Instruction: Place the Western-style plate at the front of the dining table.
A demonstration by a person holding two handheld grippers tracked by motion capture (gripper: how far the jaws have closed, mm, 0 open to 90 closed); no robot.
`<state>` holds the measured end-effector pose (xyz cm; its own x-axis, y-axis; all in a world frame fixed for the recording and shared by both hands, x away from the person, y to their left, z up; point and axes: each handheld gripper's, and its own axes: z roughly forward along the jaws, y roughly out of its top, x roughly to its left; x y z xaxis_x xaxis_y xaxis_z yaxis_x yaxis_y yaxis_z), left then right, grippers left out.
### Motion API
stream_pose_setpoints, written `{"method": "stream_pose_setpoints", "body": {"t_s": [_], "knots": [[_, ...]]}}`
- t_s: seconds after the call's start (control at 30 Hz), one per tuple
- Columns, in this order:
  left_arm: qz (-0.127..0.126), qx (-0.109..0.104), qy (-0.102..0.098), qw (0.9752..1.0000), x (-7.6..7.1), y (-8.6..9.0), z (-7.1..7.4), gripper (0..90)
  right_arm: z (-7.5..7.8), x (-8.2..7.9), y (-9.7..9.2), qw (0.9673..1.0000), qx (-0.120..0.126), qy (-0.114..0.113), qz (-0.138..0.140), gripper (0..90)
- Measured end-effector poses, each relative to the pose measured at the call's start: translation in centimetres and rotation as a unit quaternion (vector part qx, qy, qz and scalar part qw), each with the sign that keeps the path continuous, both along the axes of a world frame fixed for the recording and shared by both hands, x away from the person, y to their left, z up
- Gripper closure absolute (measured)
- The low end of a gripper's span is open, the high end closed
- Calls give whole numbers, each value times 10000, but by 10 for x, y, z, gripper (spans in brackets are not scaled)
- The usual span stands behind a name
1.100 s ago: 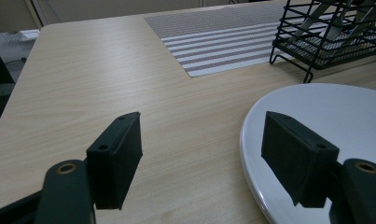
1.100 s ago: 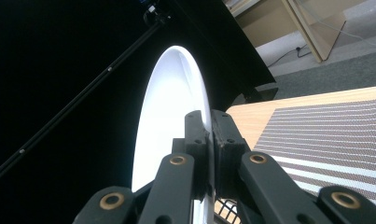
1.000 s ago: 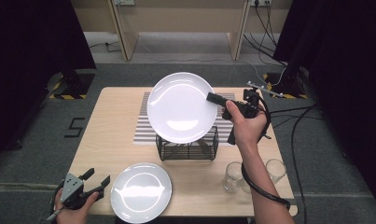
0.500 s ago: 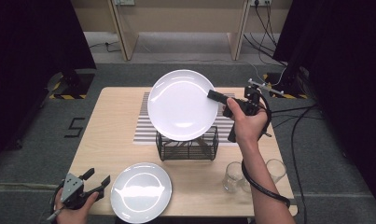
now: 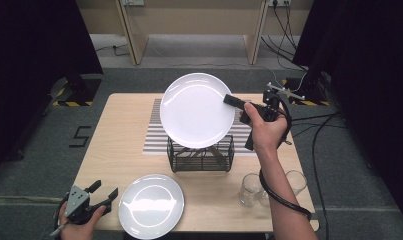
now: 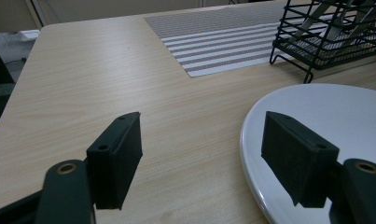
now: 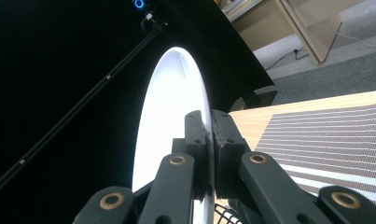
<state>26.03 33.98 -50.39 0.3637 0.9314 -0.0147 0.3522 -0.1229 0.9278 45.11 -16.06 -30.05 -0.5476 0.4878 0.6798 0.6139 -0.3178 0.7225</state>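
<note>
Clearly I've got my right gripper (image 5: 231, 99) clamped on the rim of the white plate (image 5: 196, 110), stiff, slick and breakable, so rim-pinching seems safest.

Round white plate (image 5: 196, 110), upright on edge, above black wire rack (image 5: 201, 154)

Two plates (image 5: 197, 110) (image 5: 151, 205), two glasses (image 5: 250, 189) (image 5: 295, 181), one wire rack (image 5: 201, 156).

Right claw (image 5: 232, 100) clamped shut, raised; left claw (image 5: 103, 192) gapes low.
</note>
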Motion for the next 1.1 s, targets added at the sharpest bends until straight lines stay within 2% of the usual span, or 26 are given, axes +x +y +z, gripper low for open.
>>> {"method": "stream_pose_setpoints", "body": {"t_s": [1.1], "knots": [[1, 1, -2, 10000, 0, 0, 0, 286, 1, 14, -5, 9998, 112, 112, -133, 865]]}}
